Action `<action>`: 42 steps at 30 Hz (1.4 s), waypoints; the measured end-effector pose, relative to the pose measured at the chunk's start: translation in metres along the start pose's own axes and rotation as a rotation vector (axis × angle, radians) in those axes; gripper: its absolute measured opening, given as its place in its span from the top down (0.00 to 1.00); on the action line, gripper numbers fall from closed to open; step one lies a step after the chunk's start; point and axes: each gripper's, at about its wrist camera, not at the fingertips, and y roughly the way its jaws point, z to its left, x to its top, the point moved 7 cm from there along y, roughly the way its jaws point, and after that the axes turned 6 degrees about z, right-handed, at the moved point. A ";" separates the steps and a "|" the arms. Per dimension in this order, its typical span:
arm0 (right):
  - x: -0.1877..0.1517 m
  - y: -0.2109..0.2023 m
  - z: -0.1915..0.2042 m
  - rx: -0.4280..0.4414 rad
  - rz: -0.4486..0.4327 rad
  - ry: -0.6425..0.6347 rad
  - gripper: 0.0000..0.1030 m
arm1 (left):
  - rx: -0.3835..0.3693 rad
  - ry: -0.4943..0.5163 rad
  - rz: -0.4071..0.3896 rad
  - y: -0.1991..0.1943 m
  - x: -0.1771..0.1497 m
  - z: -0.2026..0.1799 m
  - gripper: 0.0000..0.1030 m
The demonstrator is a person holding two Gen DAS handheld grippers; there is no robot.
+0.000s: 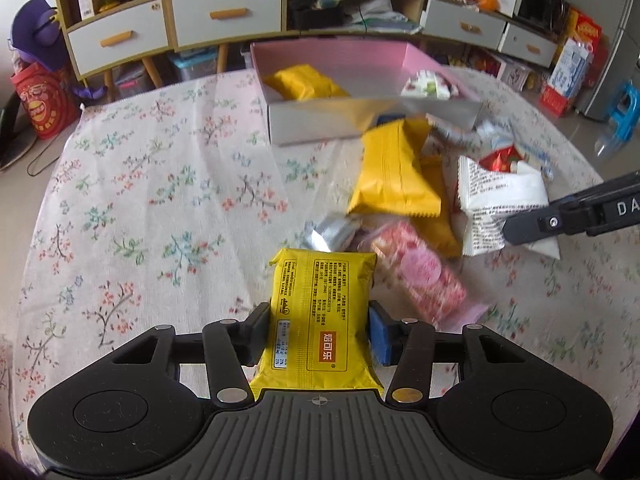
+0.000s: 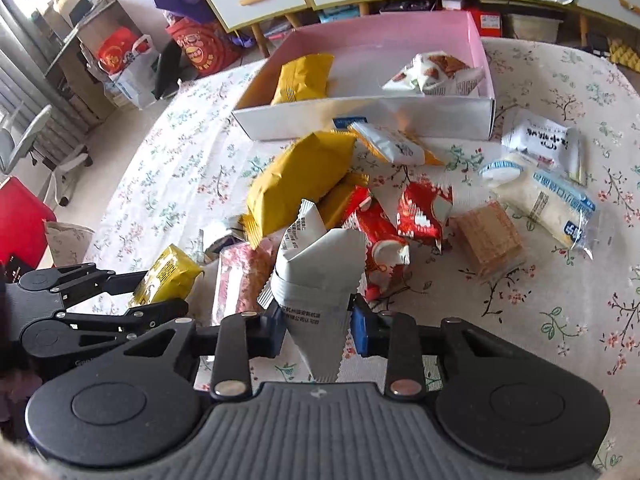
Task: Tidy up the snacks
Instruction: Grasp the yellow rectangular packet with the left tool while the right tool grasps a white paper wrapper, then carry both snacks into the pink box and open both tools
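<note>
My left gripper is shut on a yellow snack packet, held just above the floral tablecloth; the packet also shows in the right wrist view. My right gripper is shut on a white snack packet, also seen in the left wrist view. A pink box at the table's far side holds a yellow packet and a white nut packet. A pile of loose snacks lies in front of the box, among them a large yellow packet.
Red packets, a brown wafer pack, a pink packet and white packets lie on the table. Cabinets with drawers stand beyond the table. A red bag sits on the floor at left.
</note>
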 end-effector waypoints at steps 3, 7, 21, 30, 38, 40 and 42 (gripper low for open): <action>0.005 -0.005 -0.001 0.015 -0.017 0.017 0.71 | -0.004 -0.010 -0.020 -0.003 0.008 -0.001 0.54; 0.014 -0.012 -0.002 0.028 -0.049 0.035 0.71 | -0.005 -0.037 -0.048 -0.006 0.021 0.001 0.54; 0.062 -0.027 -0.031 0.031 -0.165 0.143 0.71 | -0.003 -0.096 -0.140 -0.004 0.080 -0.015 0.54; 0.098 -0.030 -0.055 -0.002 -0.242 0.201 0.71 | -0.069 -0.172 -0.205 0.010 0.142 -0.030 0.54; 0.146 -0.011 -0.078 -0.064 -0.299 0.200 0.71 | -0.075 -0.139 -0.240 0.056 0.196 -0.035 0.54; 0.156 -0.001 -0.083 -0.071 -0.300 0.195 0.71 | -0.082 -0.139 -0.233 0.072 0.203 -0.036 0.54; 0.165 0.009 -0.086 -0.076 -0.297 0.188 0.71 | -0.070 -0.130 -0.227 0.085 0.208 -0.036 0.54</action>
